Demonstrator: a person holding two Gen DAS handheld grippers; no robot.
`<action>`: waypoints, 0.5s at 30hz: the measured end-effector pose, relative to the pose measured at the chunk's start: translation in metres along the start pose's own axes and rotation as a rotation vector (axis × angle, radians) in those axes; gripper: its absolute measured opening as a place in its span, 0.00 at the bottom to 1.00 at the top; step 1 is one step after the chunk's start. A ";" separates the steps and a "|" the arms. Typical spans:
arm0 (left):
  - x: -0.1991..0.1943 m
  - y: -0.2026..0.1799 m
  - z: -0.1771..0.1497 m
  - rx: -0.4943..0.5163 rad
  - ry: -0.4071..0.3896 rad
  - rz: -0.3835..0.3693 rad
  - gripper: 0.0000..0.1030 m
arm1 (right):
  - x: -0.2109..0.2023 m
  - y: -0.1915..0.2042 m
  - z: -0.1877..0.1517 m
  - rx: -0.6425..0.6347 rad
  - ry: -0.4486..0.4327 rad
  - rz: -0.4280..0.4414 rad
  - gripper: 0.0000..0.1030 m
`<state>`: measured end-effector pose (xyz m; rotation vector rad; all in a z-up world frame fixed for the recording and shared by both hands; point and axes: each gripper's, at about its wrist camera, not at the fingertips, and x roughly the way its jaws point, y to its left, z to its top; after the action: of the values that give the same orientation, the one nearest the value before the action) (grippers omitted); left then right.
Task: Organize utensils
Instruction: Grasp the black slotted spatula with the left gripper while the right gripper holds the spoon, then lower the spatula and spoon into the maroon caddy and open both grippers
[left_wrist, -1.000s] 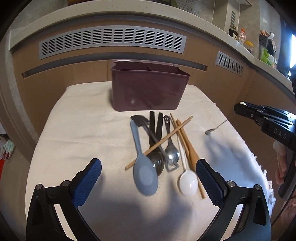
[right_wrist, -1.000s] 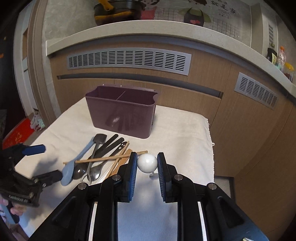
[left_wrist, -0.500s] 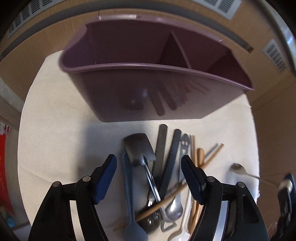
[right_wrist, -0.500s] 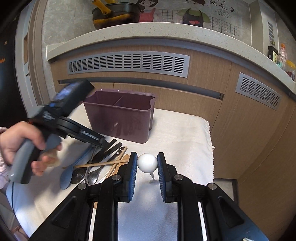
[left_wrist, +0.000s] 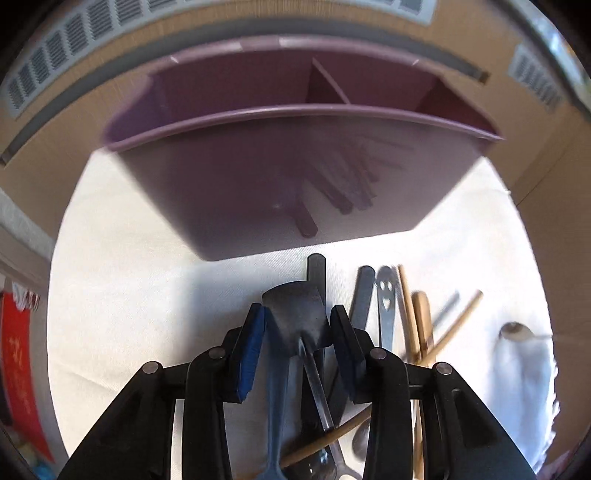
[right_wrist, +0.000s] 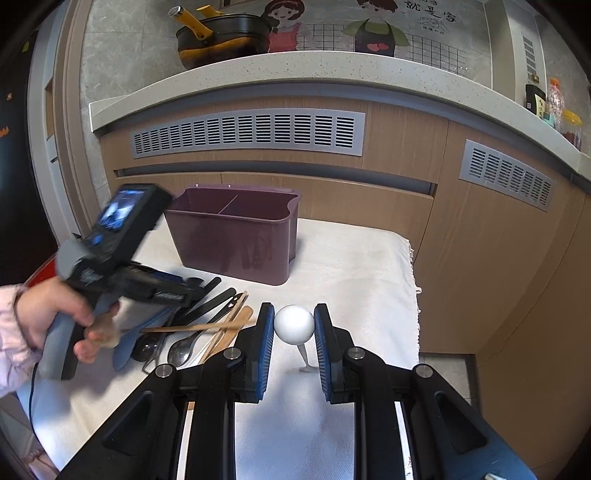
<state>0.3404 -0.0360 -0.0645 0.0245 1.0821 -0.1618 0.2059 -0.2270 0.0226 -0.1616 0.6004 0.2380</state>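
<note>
Utensils lie in a loose heap on the cloth-covered bench (right_wrist: 354, 266), just in front of the purple divided caddy (left_wrist: 295, 177).

Left tongs (left_wrist: 297, 332): jaws have just been closing, now bracketing the wide dark handle end of a spatula (left_wrist: 295, 314). Both pads sit at its edges; the frame is blurred, so contact looks likely on each side but a firm clamp cannot be confirmed. A blue silicone spoon (left_wrist: 275, 406) runs alongside between the fingers, and a metal spoon's handle (left_wrist: 317, 384) crosses over the spatula lower down.

Right tongs (right_wrist: 293, 321): clamped on the white spoon (right_wrist: 293, 320), bowl end showing between the pads, held above the cloth and well clear of the heap.

Handling judgement:
- Spatula looks like stiff plastic, light, not fragile. The flat end gives parallel faces for the pads, a sound place to take hold.
- Risk: the blue spoon sits close enough to be pinched too, and the crossing metal handle and a wooden chopstick (left_wrist: 454, 325) may drag or roll when the spatula lifts.
- Metal pieces, including the bottle opener with the face cut-out (left_wrist: 386, 306), are smooth and thin; likely to slip unless gripped across the flat.
- White spoon appears glossy, possibly ceramic; treat as breakable on release into the caddy.

Caddy compartments visible from the left view appear empty.
</note>
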 end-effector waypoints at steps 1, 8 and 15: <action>-0.012 0.003 -0.009 -0.003 -0.053 -0.010 0.35 | -0.001 0.002 0.001 -0.005 0.002 -0.001 0.19; -0.098 0.006 -0.061 0.011 -0.389 -0.045 0.32 | -0.012 0.010 0.008 -0.027 0.004 0.000 0.19; -0.167 0.003 -0.060 0.043 -0.578 -0.068 0.31 | -0.043 0.020 0.046 -0.056 -0.061 0.022 0.19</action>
<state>0.2117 -0.0068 0.0546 -0.0203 0.5027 -0.2362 0.1912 -0.2056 0.0831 -0.2011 0.5352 0.2797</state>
